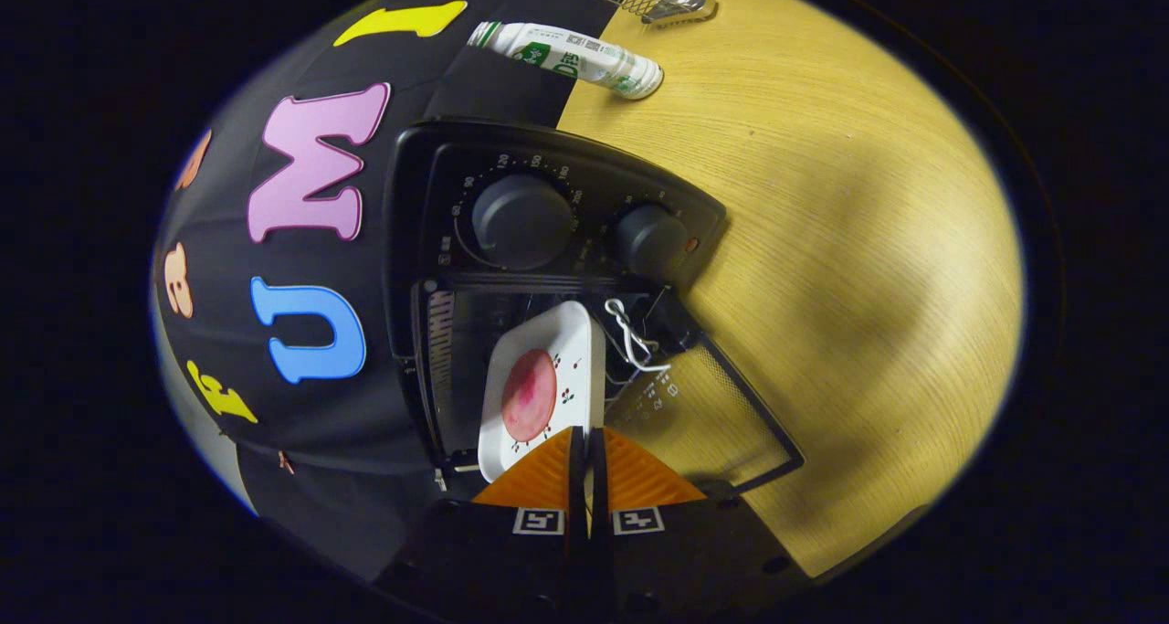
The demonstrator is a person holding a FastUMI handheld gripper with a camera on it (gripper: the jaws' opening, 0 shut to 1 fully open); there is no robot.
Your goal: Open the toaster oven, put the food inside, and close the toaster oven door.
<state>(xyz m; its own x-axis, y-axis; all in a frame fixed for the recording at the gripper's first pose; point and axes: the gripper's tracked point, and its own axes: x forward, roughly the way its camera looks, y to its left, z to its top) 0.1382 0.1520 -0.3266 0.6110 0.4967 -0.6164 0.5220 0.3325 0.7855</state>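
The gripper (585,441) pinches one white plate (557,368) with one pink food slice (529,394) into one open toaster oven (548,231); one bottle (566,56) lies beyond

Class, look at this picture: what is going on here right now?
A hand-held gripper has its fingers closed on the rim of a white plate carrying a pink slice of food. The plate sits partly inside the black toaster oven, whose glass door hangs open over the wooden table. The door is not yet closed.
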